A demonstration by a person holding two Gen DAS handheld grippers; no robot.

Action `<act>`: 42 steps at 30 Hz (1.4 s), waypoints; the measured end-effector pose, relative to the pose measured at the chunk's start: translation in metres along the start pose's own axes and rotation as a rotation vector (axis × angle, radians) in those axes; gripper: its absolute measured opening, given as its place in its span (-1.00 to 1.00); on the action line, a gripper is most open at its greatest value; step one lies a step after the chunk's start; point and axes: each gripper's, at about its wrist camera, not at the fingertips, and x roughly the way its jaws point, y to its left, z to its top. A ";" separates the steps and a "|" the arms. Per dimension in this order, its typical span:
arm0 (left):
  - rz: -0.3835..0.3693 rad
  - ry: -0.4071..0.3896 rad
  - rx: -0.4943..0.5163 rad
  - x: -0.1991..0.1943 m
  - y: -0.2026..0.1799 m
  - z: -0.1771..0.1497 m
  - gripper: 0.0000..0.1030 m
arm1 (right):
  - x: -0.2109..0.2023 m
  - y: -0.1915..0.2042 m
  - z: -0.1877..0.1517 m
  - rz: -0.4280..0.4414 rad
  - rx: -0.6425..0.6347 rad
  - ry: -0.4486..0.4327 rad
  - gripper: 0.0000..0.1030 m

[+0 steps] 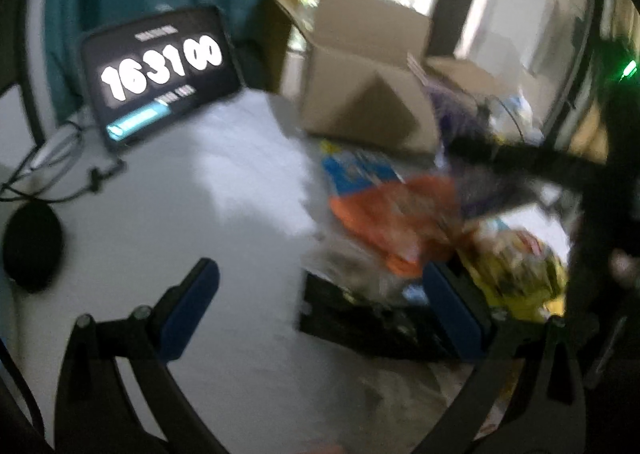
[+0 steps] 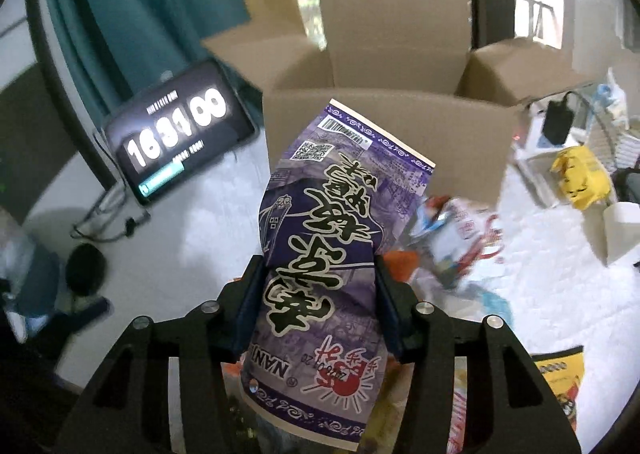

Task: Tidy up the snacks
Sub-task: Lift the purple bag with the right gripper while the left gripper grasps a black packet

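Note:
My right gripper (image 2: 318, 274) is shut on a purple snack bag (image 2: 336, 222) with black Chinese lettering and holds it upright above the table, in front of the open cardboard box (image 2: 460, 134). My left gripper (image 1: 320, 290) is open and empty above the white table (image 1: 200, 214), left of a pile of snack packs: an orange pack (image 1: 384, 214), a blue pack (image 1: 356, 170) and a yellow pack (image 1: 516, 270). The cardboard box (image 1: 360, 94) stands behind the pile. In the left wrist view the right gripper's dark arm crosses over the pile, blurred.
A tablet (image 1: 160, 74) showing 163100 leans at the back left, also in the right wrist view (image 2: 176, 134). Cables and a black round object (image 1: 32, 246) lie at the left. More snack packs (image 2: 452, 238), a yellow bag (image 2: 580, 174) and a white container (image 2: 624, 230) lie at the right.

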 end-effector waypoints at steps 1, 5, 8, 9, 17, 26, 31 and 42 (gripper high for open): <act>-0.013 0.041 0.015 0.008 -0.007 -0.002 0.99 | -0.009 -0.003 0.000 0.009 0.001 -0.021 0.05; -0.057 0.124 0.017 0.026 -0.014 -0.006 0.99 | -0.047 -0.015 -0.002 0.030 -0.007 -0.110 0.05; -0.095 0.168 -0.019 0.038 -0.008 -0.005 0.97 | -0.067 -0.024 -0.004 0.042 -0.006 -0.164 0.05; -0.104 0.183 -0.029 0.042 -0.005 -0.005 0.93 | -0.072 -0.027 -0.004 0.042 -0.006 -0.180 0.05; -0.157 0.252 -0.053 0.061 -0.009 -0.012 -0.09 | -0.088 -0.053 -0.016 0.061 0.024 -0.220 0.05; -0.162 0.214 -0.048 0.039 -0.015 -0.005 -0.27 | -0.100 -0.069 -0.020 0.057 0.053 -0.254 0.05; -0.164 0.132 -0.015 0.008 -0.021 0.012 -0.28 | -0.106 -0.074 -0.018 0.054 0.056 -0.275 0.05; -0.123 -0.069 0.072 -0.017 -0.038 0.076 -0.28 | -0.118 -0.084 -0.005 0.012 0.009 -0.312 0.05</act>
